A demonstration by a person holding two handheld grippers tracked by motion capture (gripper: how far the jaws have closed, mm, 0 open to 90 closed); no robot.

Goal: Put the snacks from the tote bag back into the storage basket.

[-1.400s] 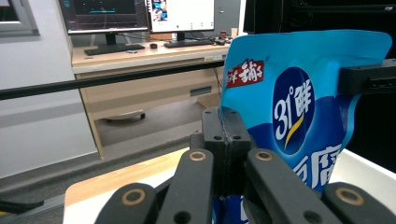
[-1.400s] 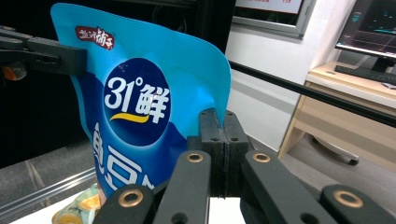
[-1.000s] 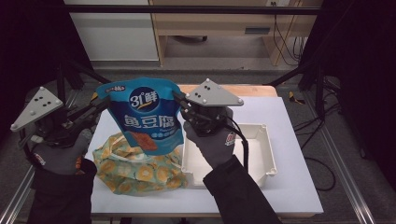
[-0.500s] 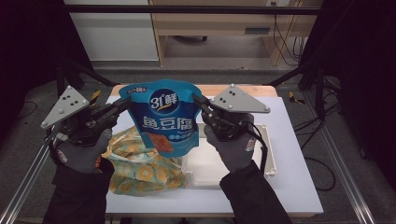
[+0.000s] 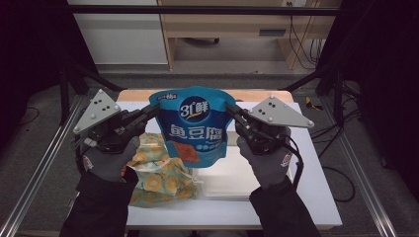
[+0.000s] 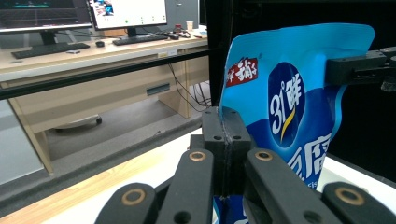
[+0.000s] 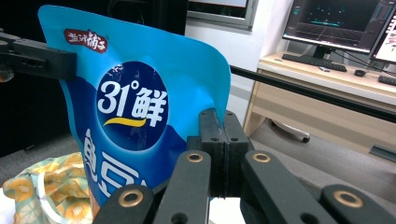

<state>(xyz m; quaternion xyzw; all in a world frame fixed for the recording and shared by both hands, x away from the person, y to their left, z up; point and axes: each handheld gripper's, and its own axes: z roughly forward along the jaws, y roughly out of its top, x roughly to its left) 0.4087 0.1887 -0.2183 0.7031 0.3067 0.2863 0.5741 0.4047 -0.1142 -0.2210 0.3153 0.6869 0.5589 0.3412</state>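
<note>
A blue snack pouch (image 5: 194,129) with white lettering hangs upright above the white table (image 5: 316,192), held by its two upper corners. My left gripper (image 5: 152,111) is shut on its left edge, and my right gripper (image 5: 232,112) is shut on its right edge. In the left gripper view the jaws (image 6: 225,140) pinch the pouch (image 6: 299,93) edge, with the other gripper's jaw at the far corner. In the right gripper view my own gripper (image 7: 218,140) clamps the pouch (image 7: 140,93) the same way.
A yellow and green patterned bag (image 5: 158,180) lies on the table under the pouch, to the left. A shallow white tray (image 5: 232,177) sits under and right of the pouch. Black frame rails run along both sides of the table.
Both grippers have carried the pouch to the right, from over the patterned bag toward the white tray. Their grip on its corners is unchanged.
</note>
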